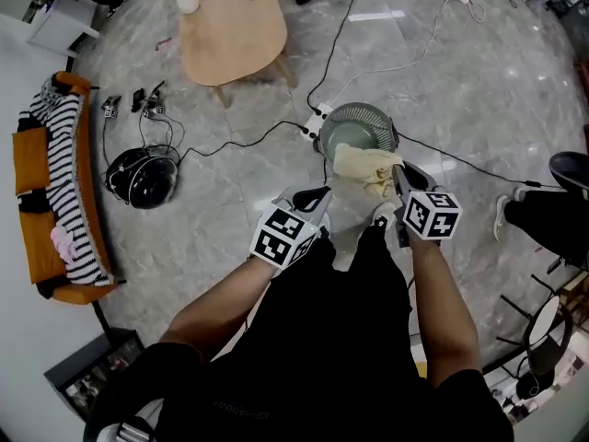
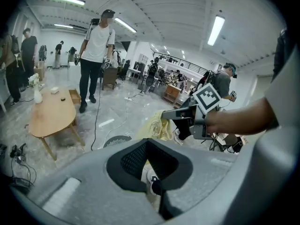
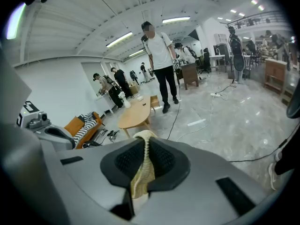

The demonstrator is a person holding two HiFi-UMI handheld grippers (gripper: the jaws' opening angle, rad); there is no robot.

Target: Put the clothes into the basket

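Note:
A pale yellow cloth (image 1: 368, 171) hangs bunched at the near rim of the round grey-green basket (image 1: 363, 109) on the floor. My right gripper (image 1: 398, 168) is shut on its top, and the fabric (image 3: 142, 170) runs as a ribbed strip between the pads. My left gripper (image 1: 322, 194) sits close to the left and lower, beside the hanging part of the cloth. A pale strip fills the narrow slit between its pads (image 2: 149, 172). The left gripper view also shows the cloth (image 2: 158, 125) dangling from the right gripper (image 2: 166, 115) above the basket (image 2: 117, 140).
A wooden table (image 1: 230, 21) stands beyond the basket. An orange sofa (image 1: 32, 210) with striped clothing (image 1: 64, 173) lines the left wall. A black helmet-like object (image 1: 143, 178), cables (image 1: 248, 141) and a power strip (image 1: 316, 122) lie on the floor. People (image 2: 96, 55) stand farther off.

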